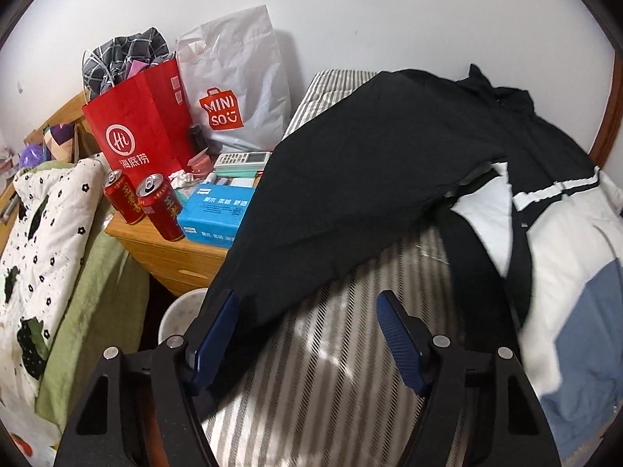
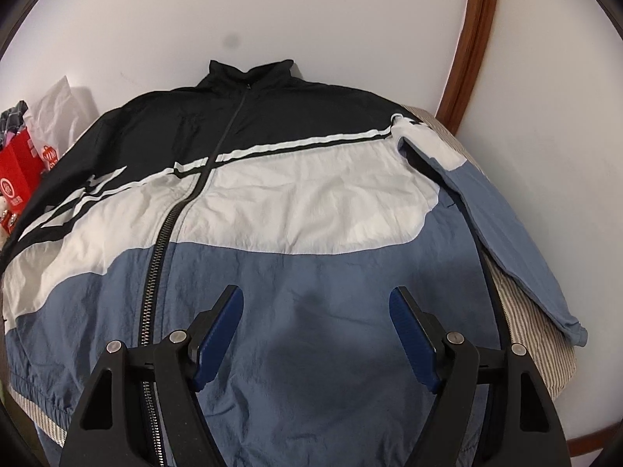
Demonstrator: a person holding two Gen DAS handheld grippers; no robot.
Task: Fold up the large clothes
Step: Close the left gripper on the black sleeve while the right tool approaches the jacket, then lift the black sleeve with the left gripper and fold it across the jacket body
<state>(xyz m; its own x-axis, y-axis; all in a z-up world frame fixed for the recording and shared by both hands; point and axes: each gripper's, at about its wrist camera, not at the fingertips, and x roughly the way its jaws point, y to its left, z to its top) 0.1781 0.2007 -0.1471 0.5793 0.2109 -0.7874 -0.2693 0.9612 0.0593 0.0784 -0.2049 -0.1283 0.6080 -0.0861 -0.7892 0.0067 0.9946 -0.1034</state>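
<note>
Since both the left gripper (image 1: 307,319) and right gripper (image 2: 316,315) hover with jaws released, nothing pinched, over the jacket (image 2: 296,202) lying zipped flat on the striped bed (image 1: 311,369), I'd pinch the black sleeve (image 1: 350,179) near its cuff first.

Open left tongs (image 1: 307,303), black jacket sleeve (image 1: 350,179), striped bed (image 1: 331,369)

Even indoor light, strong fisheye warp

Both views are fairly sharp; dark vignette rims the corners, the wall (image 2: 311,19) looks bright, and a soft shadow falls on the jacket (image 2: 311,311).
</note>
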